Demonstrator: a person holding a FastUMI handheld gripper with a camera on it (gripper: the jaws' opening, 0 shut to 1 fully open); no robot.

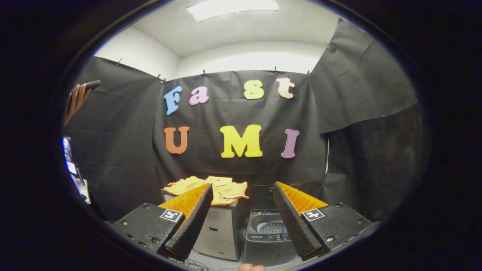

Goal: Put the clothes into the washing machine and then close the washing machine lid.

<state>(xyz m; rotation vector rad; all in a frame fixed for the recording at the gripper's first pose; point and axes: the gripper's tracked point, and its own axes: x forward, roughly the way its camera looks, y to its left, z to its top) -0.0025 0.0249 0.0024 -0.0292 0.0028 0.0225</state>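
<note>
Nearest the camera, the gripper (pixel 241 226) has its fingers spread wide, holding nothing, likely readied to grab. Beyond them the washing machine (pixel 268 233) stands with its lid up, drum exposed. Beside it, yellow clothes (pixel 222 190) lie on a grey cabinet (pixel 218 233), awaiting pickup.

Colours & patterns, booth w/ washer

Crumpled yellow cloth garment (pixel 211 188) w/ orange-pink edging lies on a plain grey box-shaped stand (pixel 220 235); small dark-grey top-load washing machine (pixel 268 241) beside it has a pale perforated drum, dot-grid pattern, lid up. Gripper (pixel 241 216), fingers spread apart w/ nothing between: black body, square black-and-white marker tags. Backdrop cloth (pixel 124 150) matte black; white wall (pixel 244 58) above.
</note>
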